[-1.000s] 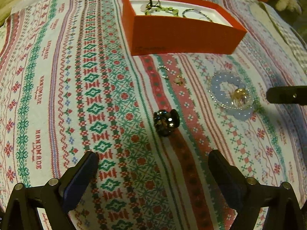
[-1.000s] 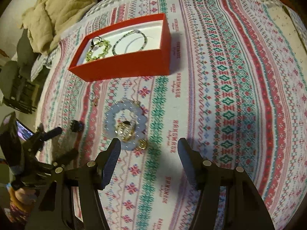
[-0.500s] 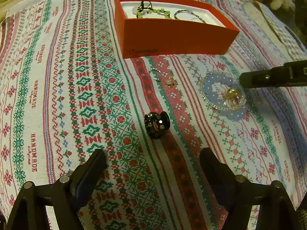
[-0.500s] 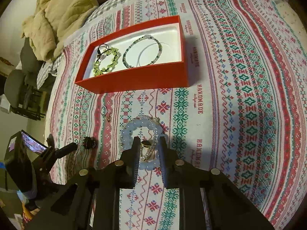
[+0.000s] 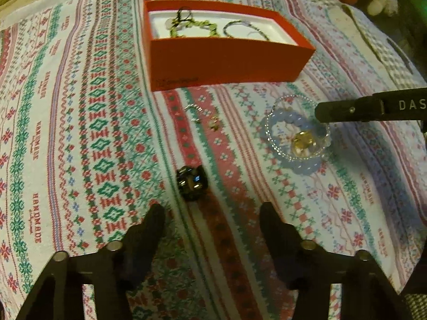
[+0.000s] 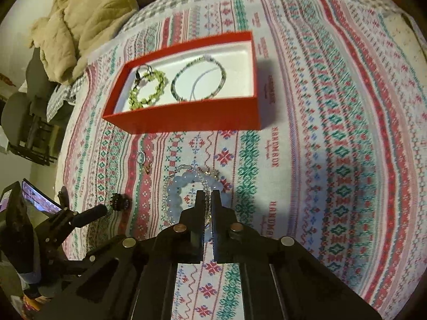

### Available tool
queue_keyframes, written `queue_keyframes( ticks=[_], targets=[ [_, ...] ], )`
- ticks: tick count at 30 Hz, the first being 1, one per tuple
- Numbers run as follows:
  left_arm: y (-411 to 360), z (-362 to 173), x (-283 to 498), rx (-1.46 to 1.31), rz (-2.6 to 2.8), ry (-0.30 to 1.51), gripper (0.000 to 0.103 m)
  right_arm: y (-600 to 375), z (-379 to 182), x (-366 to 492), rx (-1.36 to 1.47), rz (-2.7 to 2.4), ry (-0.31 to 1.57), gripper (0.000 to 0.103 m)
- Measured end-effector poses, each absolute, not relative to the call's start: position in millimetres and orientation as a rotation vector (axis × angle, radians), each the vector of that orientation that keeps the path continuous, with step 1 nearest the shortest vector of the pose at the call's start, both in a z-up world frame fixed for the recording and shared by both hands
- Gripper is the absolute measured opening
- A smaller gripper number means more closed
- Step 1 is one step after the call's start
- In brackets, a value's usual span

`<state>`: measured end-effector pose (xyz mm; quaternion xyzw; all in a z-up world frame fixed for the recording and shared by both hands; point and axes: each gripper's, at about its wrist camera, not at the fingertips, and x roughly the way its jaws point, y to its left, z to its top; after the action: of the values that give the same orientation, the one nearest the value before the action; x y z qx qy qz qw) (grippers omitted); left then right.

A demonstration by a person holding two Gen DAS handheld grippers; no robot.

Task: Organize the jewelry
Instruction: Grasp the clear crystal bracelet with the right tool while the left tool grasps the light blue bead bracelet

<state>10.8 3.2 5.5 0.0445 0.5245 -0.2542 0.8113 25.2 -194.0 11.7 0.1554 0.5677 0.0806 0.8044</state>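
Note:
A red box (image 6: 186,118) (image 5: 226,61) holds a green bead bracelet (image 6: 148,90) and a grey bead bracelet (image 6: 198,78). In front of it lie a pale blue bead bracelet (image 6: 174,193) (image 5: 301,169), a clear bead bracelet (image 6: 184,167) (image 5: 287,98) and a gold ring (image 5: 304,142), piled together. My right gripper (image 6: 207,194) (image 5: 319,112) is shut at the pile's rim, seemingly pinching the clear strand. A dark beaded ring (image 5: 191,182) (image 6: 118,202) lies just beyond my left gripper (image 5: 212,209). That gripper's jaws are closing with nothing between them.
Two small earrings, one silver (image 5: 194,109) and one gold (image 5: 214,124), lie between the box and the dark ring. The patterned cloth (image 5: 80,133) covers the whole surface. A beige blanket (image 6: 80,13) and a chair (image 6: 29,106) are off the far left edge.
My right jaws went from wide apart to shut over the bracelet pile. My left jaws narrowed, and the dark ring now sits closer to their tips.

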Motion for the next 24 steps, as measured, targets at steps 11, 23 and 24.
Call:
queue_keyframes(
  ticks=[11, 23, 24],
  targets=[
    [-39.2, 13.2, 26.0, 0.054, -0.587, 1.112, 0.033, -236.2, 27.8, 8.7, 0.365, 0.111, 1.170, 0.004],
    [-75.9, -11.8, 50.1, 0.097, -0.513, 1.197, 0.026, -258.9, 24.8, -0.8, 0.383, 0.092, 1.185, 0.004],
    [-78.3, -11.7, 50.0, 0.110, -0.509, 1.191, 0.025, -259.6, 23.5, -1.0, 0.382, 0.089, 1.189, 0.004]
  ],
)
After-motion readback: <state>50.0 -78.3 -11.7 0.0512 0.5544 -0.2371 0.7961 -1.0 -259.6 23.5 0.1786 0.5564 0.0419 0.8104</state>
